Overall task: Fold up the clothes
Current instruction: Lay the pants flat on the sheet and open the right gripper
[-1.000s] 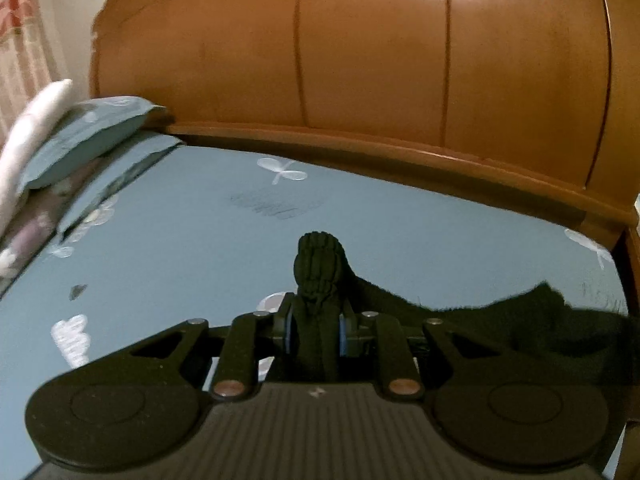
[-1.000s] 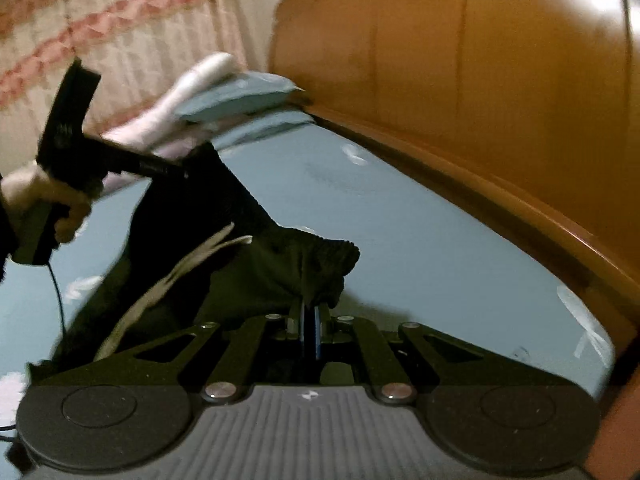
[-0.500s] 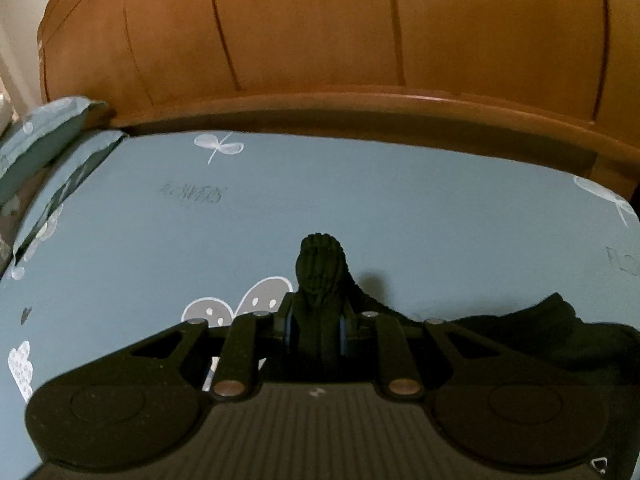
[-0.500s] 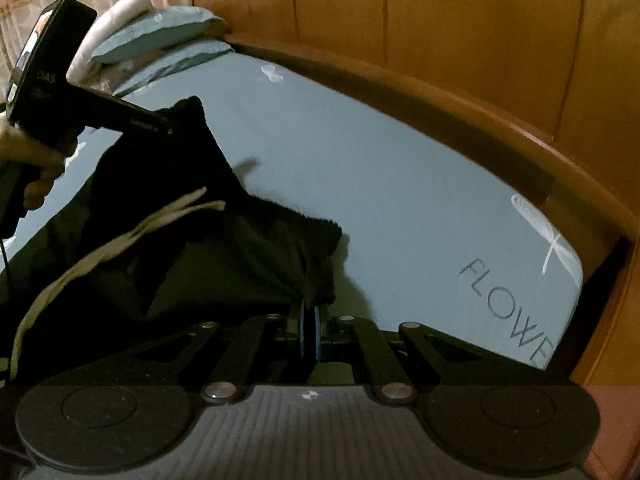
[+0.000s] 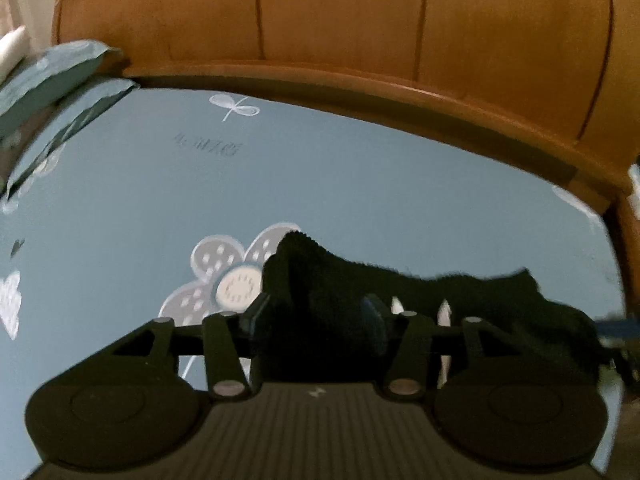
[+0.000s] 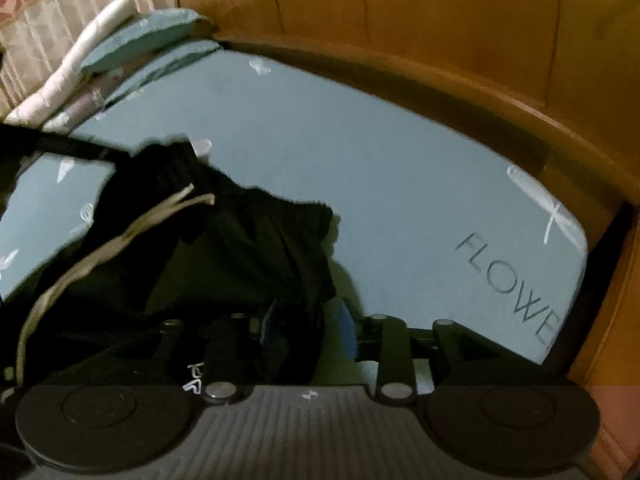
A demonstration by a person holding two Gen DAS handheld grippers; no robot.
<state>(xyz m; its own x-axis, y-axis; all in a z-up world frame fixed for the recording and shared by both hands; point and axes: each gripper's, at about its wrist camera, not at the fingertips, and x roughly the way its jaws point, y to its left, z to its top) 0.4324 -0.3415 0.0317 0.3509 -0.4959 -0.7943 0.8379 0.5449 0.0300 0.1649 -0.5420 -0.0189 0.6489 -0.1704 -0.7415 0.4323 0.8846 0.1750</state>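
Note:
A black garment point(image 5: 420, 300) with pale drawstrings point(image 6: 120, 240) lies on the blue bed sheet point(image 5: 360, 184). In the left wrist view my left gripper point(image 5: 316, 316) is open, its jaws apart with the garment's corner lying loose between them. In the right wrist view my right gripper point(image 6: 306, 320) is also open, its blue pads apart around a fold of the garment point(image 6: 240, 264). The cloth rests on the sheet in both views. Most of the garment runs off to the left in the right wrist view.
A wooden headboard point(image 5: 360, 28) curves round the far side of the bed. Blue and white pillows point(image 6: 132, 36) are stacked at the far left by a curtain point(image 6: 60, 4). The sheet's edge with printed letters point(image 6: 516, 284) lies at the right.
Both grippers have opened and let go of the garment, which now lies on the sheet. Both have come lower toward the bed.

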